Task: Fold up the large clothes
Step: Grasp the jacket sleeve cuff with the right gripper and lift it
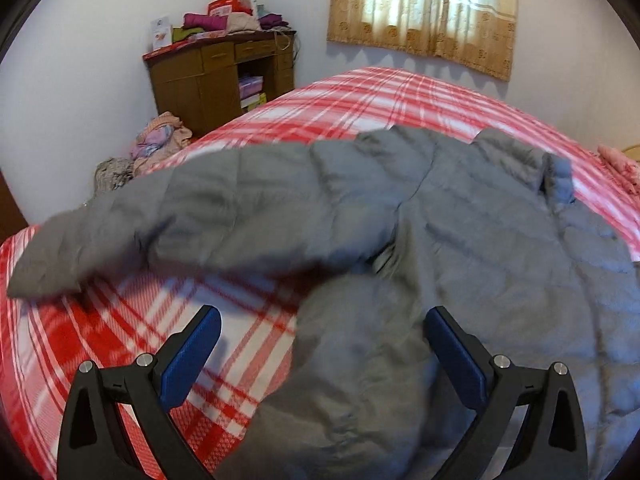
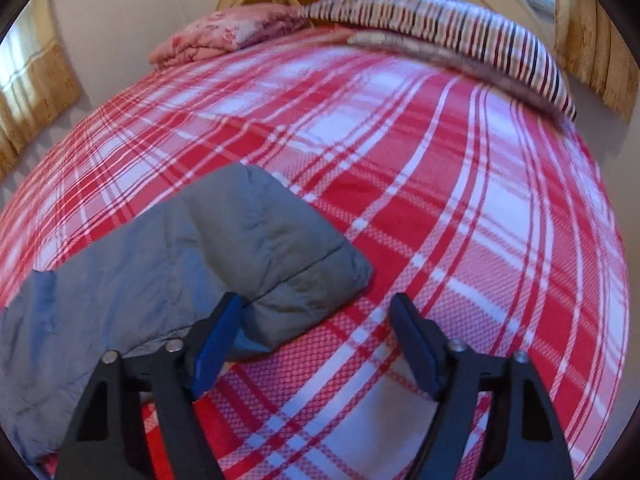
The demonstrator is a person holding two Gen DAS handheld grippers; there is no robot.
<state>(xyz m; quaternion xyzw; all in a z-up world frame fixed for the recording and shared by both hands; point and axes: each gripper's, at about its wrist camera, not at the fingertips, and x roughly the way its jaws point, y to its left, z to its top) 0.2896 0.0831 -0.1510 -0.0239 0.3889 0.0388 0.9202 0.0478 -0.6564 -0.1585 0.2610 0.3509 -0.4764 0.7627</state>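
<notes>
Grey and quilted, the padded jacket (image 1: 440,216) lay spread over the red-and-white plaid bedspread (image 1: 360,96), one sleeve (image 1: 100,248) stretched out toward the left edge of the bed; in the left wrist view the left gripper (image 1: 322,356) hung above the jacket's near fold with its blue-padded fingers (image 1: 192,356) held wide apart, nothing caught between them; the right gripper (image 2: 320,340) was likewise spread wide, its left finger (image 2: 216,344) just beside a sleeve cuff (image 2: 304,276) that rested on the bedspread (image 2: 460,208), though whether pad and cloth touched I could not tell; at the head of the bed lay a striped pillow (image 2: 440,28) and a folded pink floral quilt (image 2: 216,40); a brown wooden desk (image 1: 216,80) stacked with folded clothes stood against the far wall, a heap of laundry (image 1: 160,144) beside it; yellow curtains (image 1: 424,12) hung over the window.
</notes>
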